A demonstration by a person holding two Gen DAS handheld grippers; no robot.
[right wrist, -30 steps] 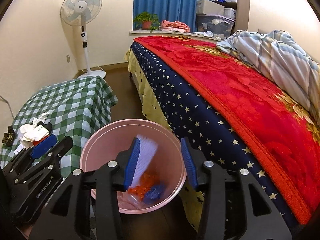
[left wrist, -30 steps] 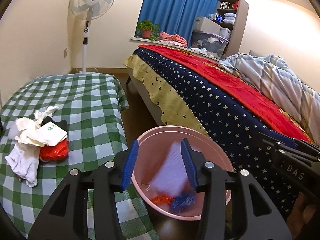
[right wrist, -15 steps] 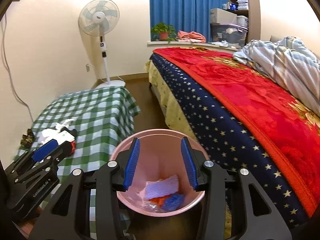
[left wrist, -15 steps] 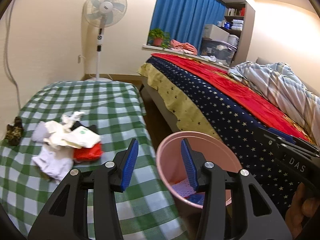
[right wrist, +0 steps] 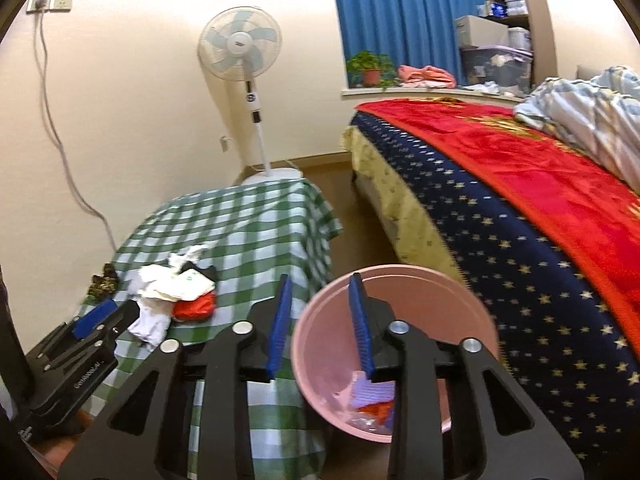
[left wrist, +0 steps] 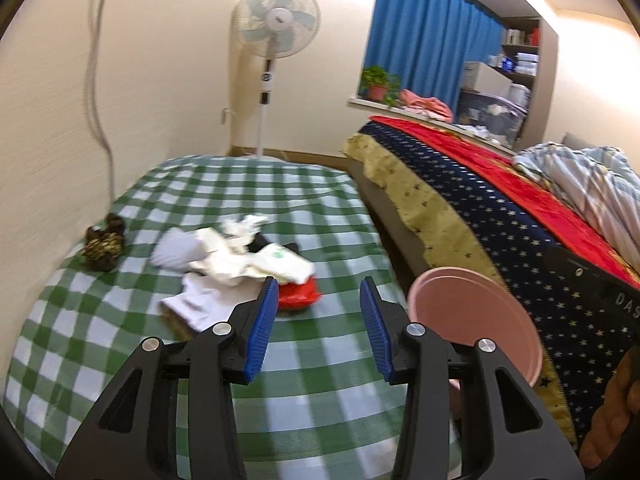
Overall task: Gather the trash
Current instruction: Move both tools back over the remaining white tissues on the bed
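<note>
A pile of white crumpled paper and wrappers (left wrist: pixel 236 256) with a red wrapper (left wrist: pixel 298 295) lies on the green checked table (left wrist: pixel 248 196). It also shows in the right wrist view (right wrist: pixel 168 284). My left gripper (left wrist: pixel 318 320) is open and empty, just short of the red wrapper. A pink bin (left wrist: pixel 472 308) stands between table and bed. In the right wrist view the bin (right wrist: pixel 440 300) holds purple, red and blue trash (right wrist: pixel 372 398). My right gripper (right wrist: pixel 320 320) is open and empty above the bin's left rim.
A small brown clump (left wrist: pixel 102 242) lies at the table's left edge by the wall. A standing fan (left wrist: pixel 276 32) is behind the table. A bed with a starry blue and red blanket (left wrist: pixel 500 200) fills the right. A cable hangs down the left wall.
Both grippers have swung left, from over the pink bin toward the table. The left gripper now faces the trash pile. The purple piece has settled in the bin.
</note>
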